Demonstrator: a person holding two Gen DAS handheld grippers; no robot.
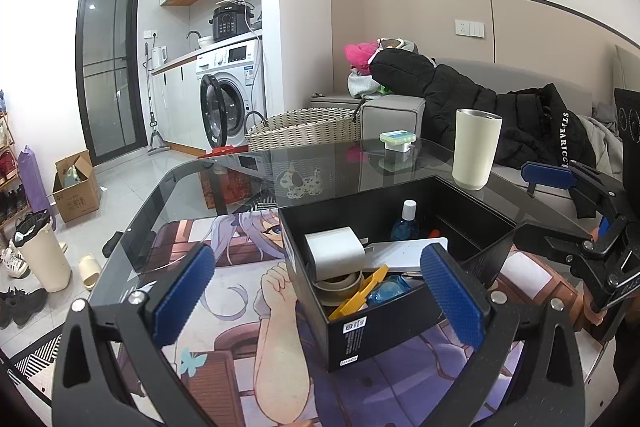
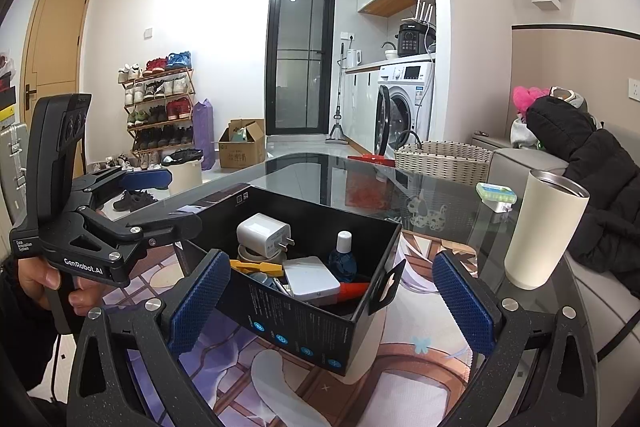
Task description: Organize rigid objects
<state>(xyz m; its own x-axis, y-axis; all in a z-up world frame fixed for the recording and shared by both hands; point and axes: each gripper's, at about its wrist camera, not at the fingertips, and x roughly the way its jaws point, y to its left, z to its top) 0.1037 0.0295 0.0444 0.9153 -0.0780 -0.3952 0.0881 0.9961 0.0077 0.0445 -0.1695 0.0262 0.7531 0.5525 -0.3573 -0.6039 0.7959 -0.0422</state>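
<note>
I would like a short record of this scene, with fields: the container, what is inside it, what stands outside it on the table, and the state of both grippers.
container: open black box on a printed mat, on a glass table
inside: white charger, blue bottle, white flat case, yellow tool, tape roll, red item
outside: cream tumbler, small green-lidded box
left gripper: open, empty, facing the box
right gripper: open, empty, facing the box

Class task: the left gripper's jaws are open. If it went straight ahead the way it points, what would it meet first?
Most likely the near wall of the black box between the open jaws of the left gripper, well before the cream tumbler; depth is uncertain.
</note>
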